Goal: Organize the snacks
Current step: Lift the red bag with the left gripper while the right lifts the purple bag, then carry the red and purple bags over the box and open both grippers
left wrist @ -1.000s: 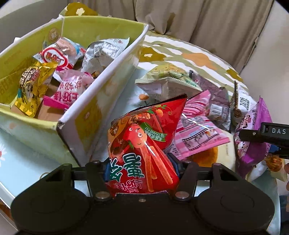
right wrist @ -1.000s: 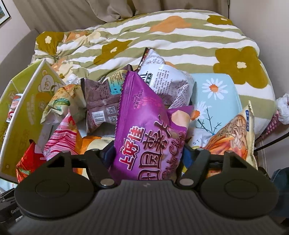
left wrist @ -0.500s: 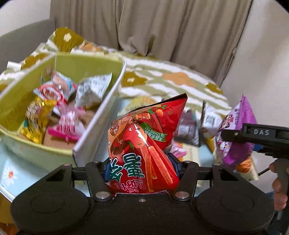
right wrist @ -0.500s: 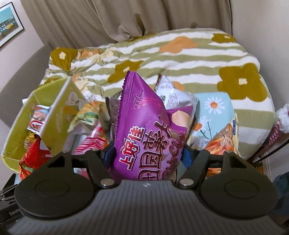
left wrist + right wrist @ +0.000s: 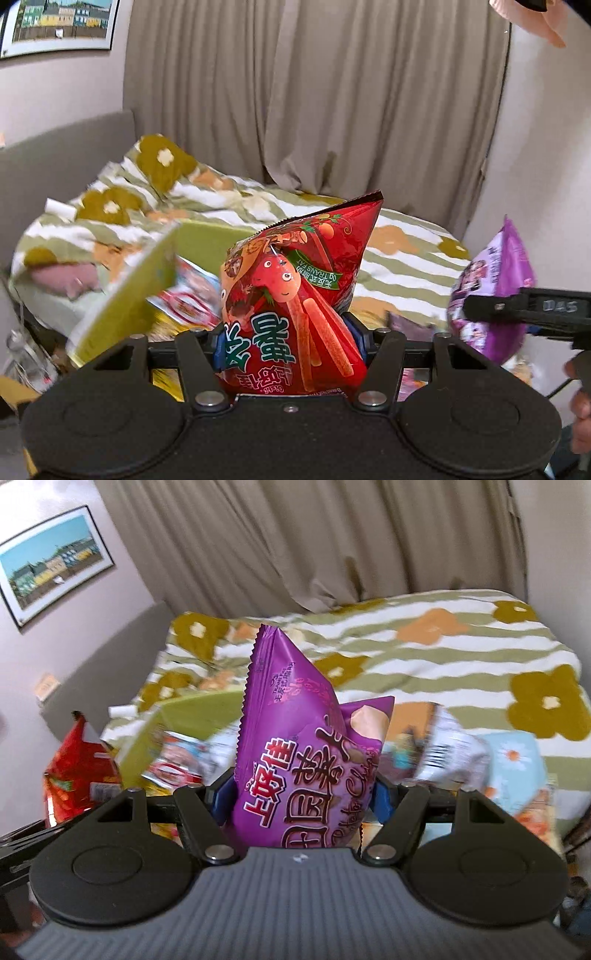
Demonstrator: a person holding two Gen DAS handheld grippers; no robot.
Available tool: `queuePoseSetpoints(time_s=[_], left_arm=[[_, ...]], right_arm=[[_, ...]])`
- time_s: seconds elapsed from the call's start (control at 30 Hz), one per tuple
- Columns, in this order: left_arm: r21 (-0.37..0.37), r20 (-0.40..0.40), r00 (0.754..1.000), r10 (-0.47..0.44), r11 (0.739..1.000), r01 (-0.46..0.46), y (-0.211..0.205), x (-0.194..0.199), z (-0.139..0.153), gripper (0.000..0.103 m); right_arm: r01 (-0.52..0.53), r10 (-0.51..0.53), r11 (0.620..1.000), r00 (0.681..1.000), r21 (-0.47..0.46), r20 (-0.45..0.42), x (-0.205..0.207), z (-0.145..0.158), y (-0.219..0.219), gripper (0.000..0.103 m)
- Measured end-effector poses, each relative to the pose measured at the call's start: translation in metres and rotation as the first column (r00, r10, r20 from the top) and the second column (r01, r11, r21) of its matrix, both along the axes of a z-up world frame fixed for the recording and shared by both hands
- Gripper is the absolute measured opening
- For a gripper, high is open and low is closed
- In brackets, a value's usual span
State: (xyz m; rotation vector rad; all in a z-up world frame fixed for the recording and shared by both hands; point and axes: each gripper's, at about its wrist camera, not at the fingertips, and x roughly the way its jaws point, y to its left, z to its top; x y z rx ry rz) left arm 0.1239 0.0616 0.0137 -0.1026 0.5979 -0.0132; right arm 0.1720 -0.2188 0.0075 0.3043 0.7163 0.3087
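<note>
1. The left gripper (image 5: 290, 339) pinches a red snack bag (image 5: 295, 295) between its jaws; the bag stands upright.
2. The right gripper (image 5: 301, 805) pinches a purple chip bag (image 5: 303, 746) the same way.
3. Both bags are held in the air above the bed.
4. The green box (image 5: 129, 295) lies below on the striped blanket (image 5: 461, 657), with blurred snack packets (image 5: 177, 764) inside.

above green box (image 5: 129, 295): open | right: snack pile (image 5: 454, 749)

Soft, even indoor light; fisheye bending at the edges, motion blur smearing the bedding (image 5: 122, 221) behind.
</note>
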Motion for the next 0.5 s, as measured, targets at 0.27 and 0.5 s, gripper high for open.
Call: queuePoseSetpoints(time_s=[0.27, 0.5], left_arm=[[0.068, -0.065, 0.997, -0.033, 0.997, 0.037, 0.083, 0.037, -0.019, 0.063], [0.085, -0.133, 0.983, -0.128, 0.987, 0.14, 0.124, 0.063, -0.054, 0.063]], right_arm=[[0.007, -0.008, 0.999, 1.0, 0.032, 0.024, 0.004, 0.018, 0.096, 0.086], [0.048, -0.048, 0.999, 0.999, 0.009, 0.007, 0.014, 0.012, 0.169, 0.086]])
